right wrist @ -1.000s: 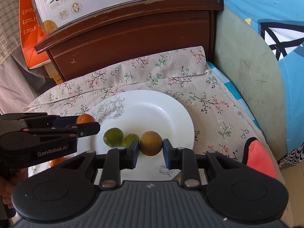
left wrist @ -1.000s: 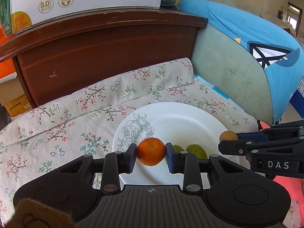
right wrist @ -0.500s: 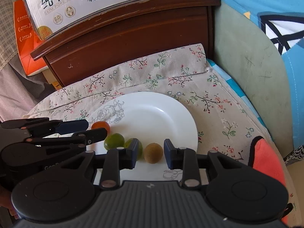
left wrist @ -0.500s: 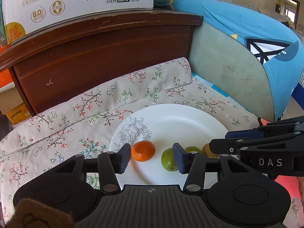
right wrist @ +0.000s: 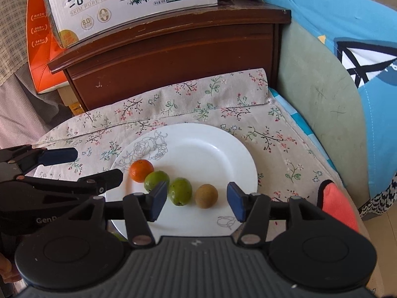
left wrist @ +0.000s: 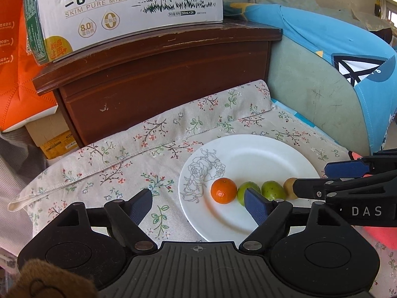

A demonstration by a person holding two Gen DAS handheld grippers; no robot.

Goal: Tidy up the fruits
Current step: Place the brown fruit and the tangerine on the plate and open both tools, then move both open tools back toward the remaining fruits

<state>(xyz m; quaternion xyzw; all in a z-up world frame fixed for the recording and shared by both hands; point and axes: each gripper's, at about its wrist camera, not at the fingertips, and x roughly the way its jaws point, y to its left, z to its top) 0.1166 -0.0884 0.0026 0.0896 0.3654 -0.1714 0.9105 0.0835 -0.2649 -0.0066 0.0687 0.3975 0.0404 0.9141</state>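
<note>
A white plate (left wrist: 258,154) (right wrist: 211,149) with a rose outline lies on a floral cloth. On it lie, in a row, an orange tangerine (left wrist: 223,190) (right wrist: 141,170), two green fruits (left wrist: 273,190) (right wrist: 156,180) (right wrist: 180,191) and a brown kiwi (left wrist: 289,187) (right wrist: 206,196). My left gripper (left wrist: 198,204) is open and empty, above the plate's left edge, near the tangerine. My right gripper (right wrist: 196,198) is open and empty, its jaws spanning one green fruit and the kiwi from just in front of them.
A dark wooden cabinet (left wrist: 158,74) stands behind the cloth with a milk carton box (left wrist: 124,7) on top. An orange box (left wrist: 15,69) is at the left. A blue and green cushion (left wrist: 335,87) rises at the right. A red cloth (right wrist: 337,203) lies near the plate's right.
Both grippers opened wide and pulled back. The tangerine left my left gripper and the kiwi left my right gripper; both now lie on the plate in the row.
</note>
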